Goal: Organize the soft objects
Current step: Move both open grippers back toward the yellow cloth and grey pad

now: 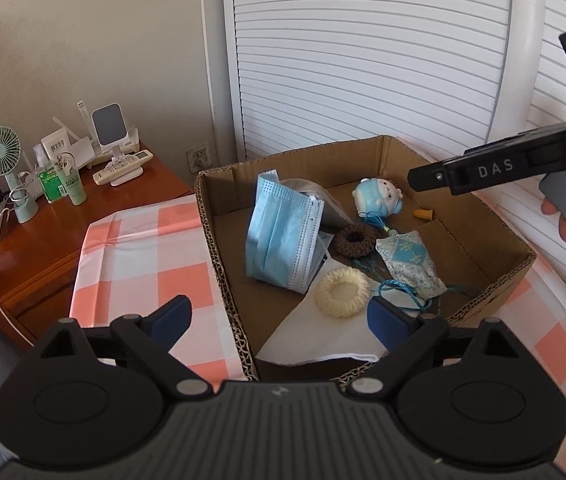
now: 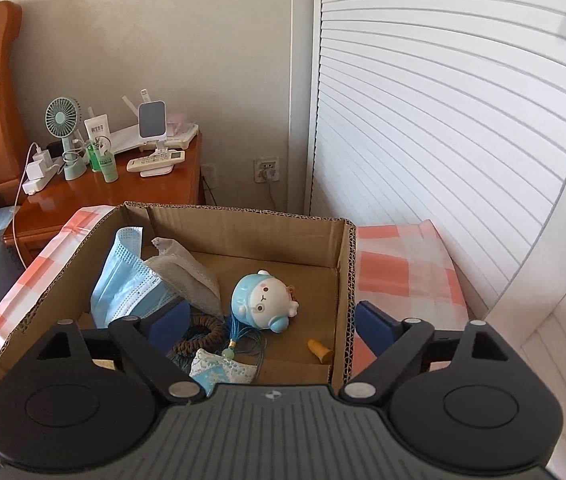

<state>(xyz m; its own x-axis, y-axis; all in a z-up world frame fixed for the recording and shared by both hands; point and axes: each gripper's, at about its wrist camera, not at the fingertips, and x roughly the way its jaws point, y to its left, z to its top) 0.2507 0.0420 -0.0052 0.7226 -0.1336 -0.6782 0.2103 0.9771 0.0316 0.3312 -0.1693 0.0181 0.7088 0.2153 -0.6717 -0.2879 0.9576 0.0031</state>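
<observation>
Hovering over the cardboard box [image 1: 495, 276], the left gripper [image 1: 279, 316] and the right gripper [image 2: 271, 320] both have their jaws wide apart and hold nothing. The soft things already lie inside the box: a blue face mask [image 1: 279, 236] leaning in the centre of the left view, a brown hair ring [image 1: 357, 240], a cream hair ring [image 1: 342, 293], a small patterned pouch [image 1: 411, 266] with blue cords, and a blue toy head [image 2: 263, 300]. One risk, I think, is that a finger catches the loose cords and drags the pouch out, or pushes the light box across the checked cloth [image 1: 139, 264]. The small orange piece [image 2: 320, 350] is hard to identify, and the lower part of the box is hidden behind the gripper bodies.
</observation>
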